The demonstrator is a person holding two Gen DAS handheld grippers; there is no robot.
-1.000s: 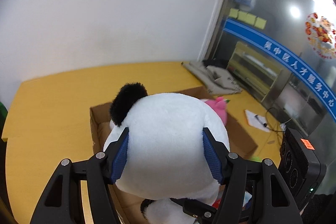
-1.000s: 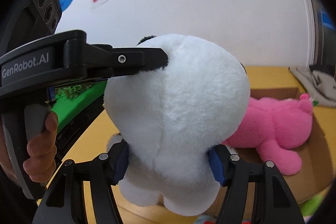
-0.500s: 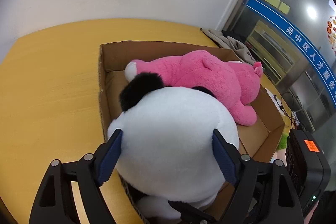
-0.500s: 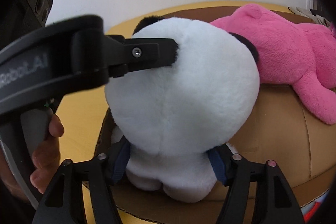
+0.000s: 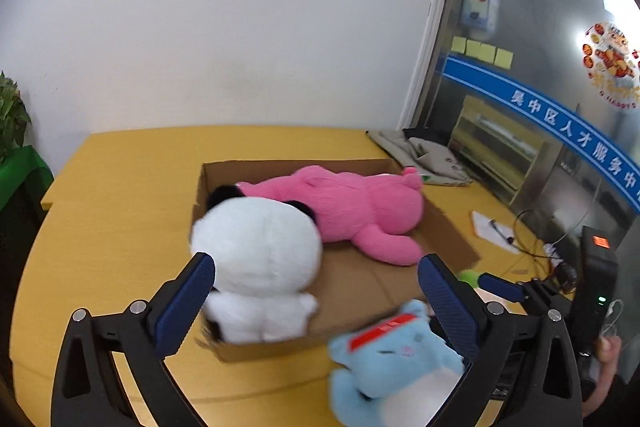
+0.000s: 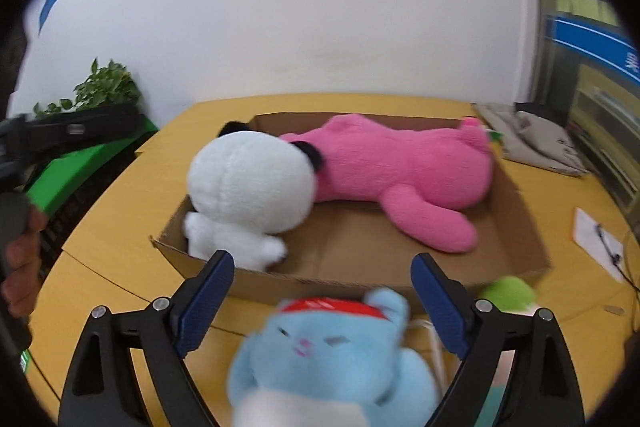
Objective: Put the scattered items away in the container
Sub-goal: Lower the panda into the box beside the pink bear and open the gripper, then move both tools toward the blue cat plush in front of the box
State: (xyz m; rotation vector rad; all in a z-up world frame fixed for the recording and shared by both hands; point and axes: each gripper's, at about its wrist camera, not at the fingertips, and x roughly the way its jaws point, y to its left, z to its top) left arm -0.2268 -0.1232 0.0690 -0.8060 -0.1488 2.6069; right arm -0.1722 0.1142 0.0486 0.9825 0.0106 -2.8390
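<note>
Now white panda plush (image 5: 256,247) – black ears – in cardboard box (image 5: 360,279).

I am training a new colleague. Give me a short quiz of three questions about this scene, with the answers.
1. True or false: the panda plush lies inside the cardboard box.
2. Which toy is outside the box, nearest the right tool? A) pink plush B) blue cat plush C) panda plush
3. Fill in: both tools, left and right, are ____ and hold nothing.

Key: 1 true; 2 B; 3 open.
</note>
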